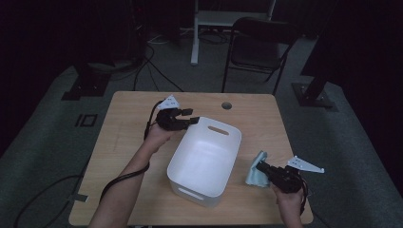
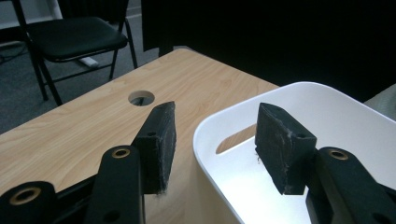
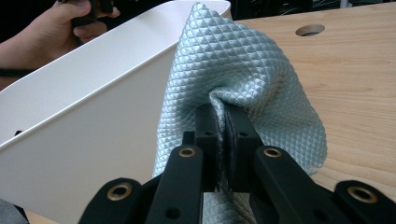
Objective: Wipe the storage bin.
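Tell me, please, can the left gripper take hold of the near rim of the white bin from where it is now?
Probably yes. The left gripper is open, and its jaws already stand on either side of the white bin's rim, one outside and one inside, above the handle slot. Nothing lies between them.

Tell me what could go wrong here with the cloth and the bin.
The right gripper pinches just a fold of the cloth, so it may slip out on a lift. The loose cloth hangs against the bin wall and could snag its rim. The left gripper is open astride the rim; closing off-centre could shove or tip the bin.
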Demonstrator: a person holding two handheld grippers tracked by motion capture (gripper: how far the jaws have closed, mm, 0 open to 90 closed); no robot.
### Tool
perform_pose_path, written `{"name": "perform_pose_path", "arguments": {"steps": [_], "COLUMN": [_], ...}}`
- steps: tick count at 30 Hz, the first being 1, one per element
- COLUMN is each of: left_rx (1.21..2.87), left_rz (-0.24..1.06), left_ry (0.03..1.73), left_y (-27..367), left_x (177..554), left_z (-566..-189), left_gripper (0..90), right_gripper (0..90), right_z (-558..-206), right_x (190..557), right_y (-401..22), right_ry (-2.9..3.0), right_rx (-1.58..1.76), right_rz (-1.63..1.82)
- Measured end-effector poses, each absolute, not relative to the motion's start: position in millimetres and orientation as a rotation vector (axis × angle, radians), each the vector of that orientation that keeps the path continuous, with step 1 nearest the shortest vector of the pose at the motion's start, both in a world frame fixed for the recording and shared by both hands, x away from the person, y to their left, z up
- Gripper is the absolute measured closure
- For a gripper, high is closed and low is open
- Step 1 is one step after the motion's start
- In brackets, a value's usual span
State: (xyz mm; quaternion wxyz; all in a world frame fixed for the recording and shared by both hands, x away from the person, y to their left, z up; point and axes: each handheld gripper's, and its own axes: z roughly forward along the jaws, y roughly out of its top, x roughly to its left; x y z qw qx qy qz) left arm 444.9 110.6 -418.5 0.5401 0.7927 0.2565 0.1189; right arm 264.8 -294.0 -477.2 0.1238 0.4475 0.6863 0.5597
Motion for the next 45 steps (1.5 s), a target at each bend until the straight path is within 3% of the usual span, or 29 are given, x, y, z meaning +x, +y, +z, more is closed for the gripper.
{"name": "perform_pose_path", "arguments": {"steps": [5, 19, 34, 45], "left_rx": [1.88, 1.926, 1.976, 1.953], "left_rz": [0.265, 0.178, 0.151, 0.246], "left_ry": [0.591, 0.501, 0.467, 0.557], "left_y": [109, 94, 85, 103], "left_x": [457, 475, 482, 471], "left_z": [-419, -434, -444, -444], "left_gripper": [45.8, 48.9, 74.1, 78.5], "right_gripper": [85.3, 85.3, 85.3, 85.3], "right_z": [-478, -480, -482, -482], "right_x": [263, 262, 261, 260], "right_y": [-295, -302, -304, -303], "right_ry": [2.005, 2.002, 1.996, 1.992], "right_rx": [1.303, 1.325, 1.335, 1.328], "right_rz": [1.635, 1.621, 1.626, 1.634]}}
